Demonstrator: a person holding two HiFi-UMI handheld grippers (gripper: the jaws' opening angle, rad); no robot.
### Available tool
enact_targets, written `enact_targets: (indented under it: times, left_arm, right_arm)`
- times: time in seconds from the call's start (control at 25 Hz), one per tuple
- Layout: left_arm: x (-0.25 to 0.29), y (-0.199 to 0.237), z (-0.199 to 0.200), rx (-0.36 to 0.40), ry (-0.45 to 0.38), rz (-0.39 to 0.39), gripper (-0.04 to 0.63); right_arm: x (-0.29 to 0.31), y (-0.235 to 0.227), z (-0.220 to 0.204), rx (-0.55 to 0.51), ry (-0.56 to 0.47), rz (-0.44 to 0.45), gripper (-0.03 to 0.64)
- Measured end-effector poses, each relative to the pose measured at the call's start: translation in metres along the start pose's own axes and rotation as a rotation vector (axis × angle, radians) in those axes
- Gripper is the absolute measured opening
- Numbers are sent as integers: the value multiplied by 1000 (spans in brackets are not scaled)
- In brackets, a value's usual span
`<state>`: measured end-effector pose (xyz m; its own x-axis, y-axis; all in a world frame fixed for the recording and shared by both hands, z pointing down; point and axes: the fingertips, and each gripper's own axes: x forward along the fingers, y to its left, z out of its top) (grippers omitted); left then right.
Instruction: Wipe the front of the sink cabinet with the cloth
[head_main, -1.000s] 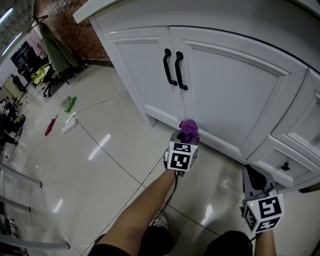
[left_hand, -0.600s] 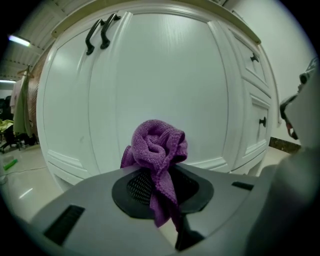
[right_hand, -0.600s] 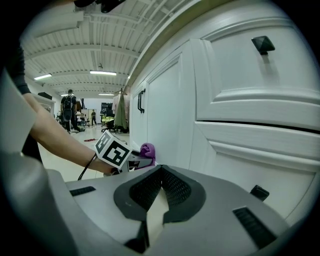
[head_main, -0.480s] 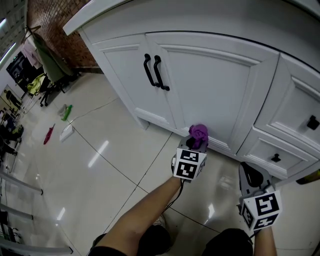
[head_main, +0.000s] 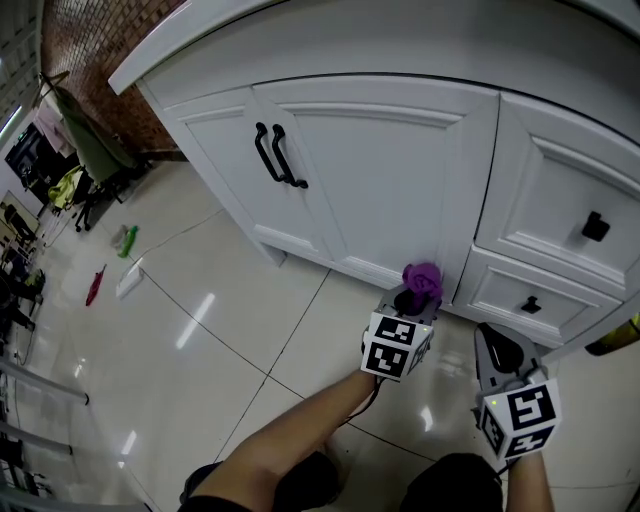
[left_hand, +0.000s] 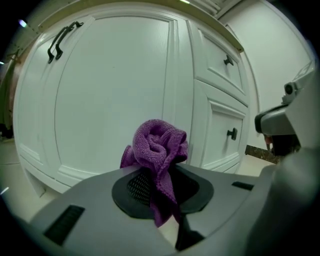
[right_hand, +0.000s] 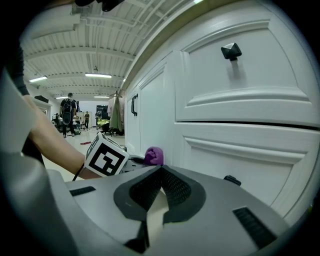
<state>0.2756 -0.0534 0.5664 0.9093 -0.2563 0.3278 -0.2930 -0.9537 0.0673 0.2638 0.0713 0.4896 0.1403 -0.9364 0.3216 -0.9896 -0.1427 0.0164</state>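
Tiled floor (head_main: 190, 330) lies to the left of the sink cabinet (head_main: 400, 160), with small green and red items scattered well apart from it. Two black handles (head_main: 275, 155) sit side by side where the cabinet's double doors meet. Left gripper (head_main: 413, 297): jaws clamped on the purple cloth (head_main: 423, 279), which is bunched into a wad at the foot of the cabinet's right-hand door, beside the stile before the drawers. Contact between cloth and door cannot be confirmed. Right gripper (head_main: 500, 350): jaws closed together, nothing between them, held low, just off the cabinet's lower drawer (head_main: 530, 300). Both drawers carry black knobs.
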Motion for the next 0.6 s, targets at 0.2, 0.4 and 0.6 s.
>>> enact_targets:
  times: [0.2, 0.4, 0.6]
  left_arm:
    - [0, -16, -8, 12, 12, -38, 71]
    - [10, -56, -17, 80, 32, -128, 71]
    - [18, -53, -30, 108, 68, -133, 71]
  right_arm:
    - [-5, -7, 0, 8, -5, -11, 2]
    - [-5, -10, -2, 12, -3, -21, 2]
    - [-5, -16, -7, 17, 12, -34, 2]
